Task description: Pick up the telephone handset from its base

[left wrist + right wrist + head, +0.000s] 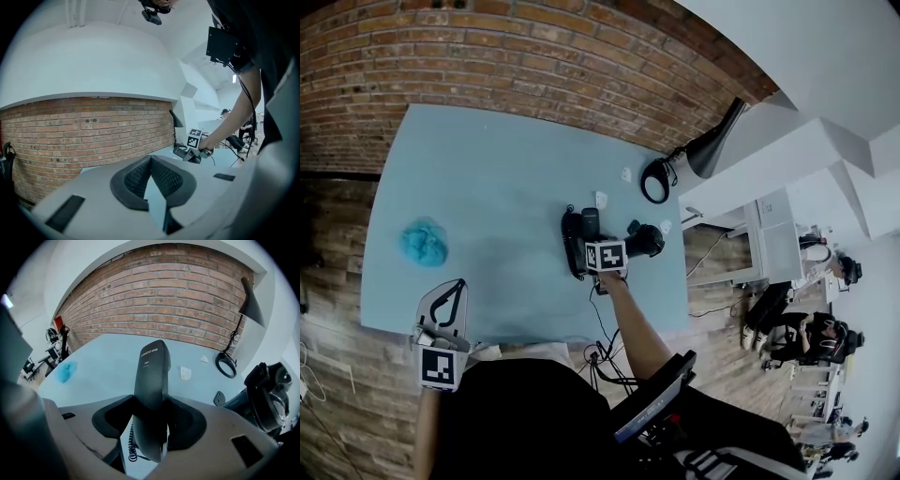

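Observation:
The black telephone handset point(151, 380) stands up between the pads of my right gripper point(151, 414), which is shut on its lower part. Its coiled cord point(132, 446) hangs below, over the light blue table point(487, 169). In the head view the right gripper point(591, 234) sits over the middle of the table, with the handset point(591, 221) just right of the black phone base point(572, 246). My left gripper point(457, 287) hangs at the table's near left edge, away from the phone. Its jaws meet at the tips with nothing in them, as the left gripper view point(151, 161) shows.
A crumpled blue object point(424, 242) lies at the table's left. A black ring point(655, 180) and a black lamp point(712, 145) are at the far right corner. A bulky black device point(644, 240) sits right of the phone. Small white pieces point(600, 199) lie behind it. A brick wall backs the table.

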Demonstrator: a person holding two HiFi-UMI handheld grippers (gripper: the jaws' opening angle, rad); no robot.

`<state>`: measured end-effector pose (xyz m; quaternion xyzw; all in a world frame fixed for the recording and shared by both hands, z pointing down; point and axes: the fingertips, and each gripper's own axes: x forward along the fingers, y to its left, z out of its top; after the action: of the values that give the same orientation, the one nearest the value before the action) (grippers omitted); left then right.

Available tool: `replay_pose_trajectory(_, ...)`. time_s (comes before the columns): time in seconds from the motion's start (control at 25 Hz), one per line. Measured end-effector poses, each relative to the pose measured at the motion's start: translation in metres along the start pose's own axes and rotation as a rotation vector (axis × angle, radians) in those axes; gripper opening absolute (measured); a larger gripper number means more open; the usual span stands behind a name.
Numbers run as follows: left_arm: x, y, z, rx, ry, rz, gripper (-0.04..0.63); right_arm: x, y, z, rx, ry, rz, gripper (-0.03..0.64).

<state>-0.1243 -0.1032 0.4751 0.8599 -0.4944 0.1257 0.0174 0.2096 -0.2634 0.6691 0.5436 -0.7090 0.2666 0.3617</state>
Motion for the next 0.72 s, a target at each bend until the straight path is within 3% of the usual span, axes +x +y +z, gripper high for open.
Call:
replay_pose_trajectory(0.2,0.0003,0.0019,-0.0004,0.029,-0.032,-0.004,0.026,-0.0033,-0.0015,-0.0006,0.008,-0.007,-0.010,0.210)
replay_pose_trajectory(0.72,0.0000,0.0059,-0.0039,0.002,-0.007,0.001,0.025,-0.0082,0.0008,0.0087,0.042,-0.046,0.011,0.201)
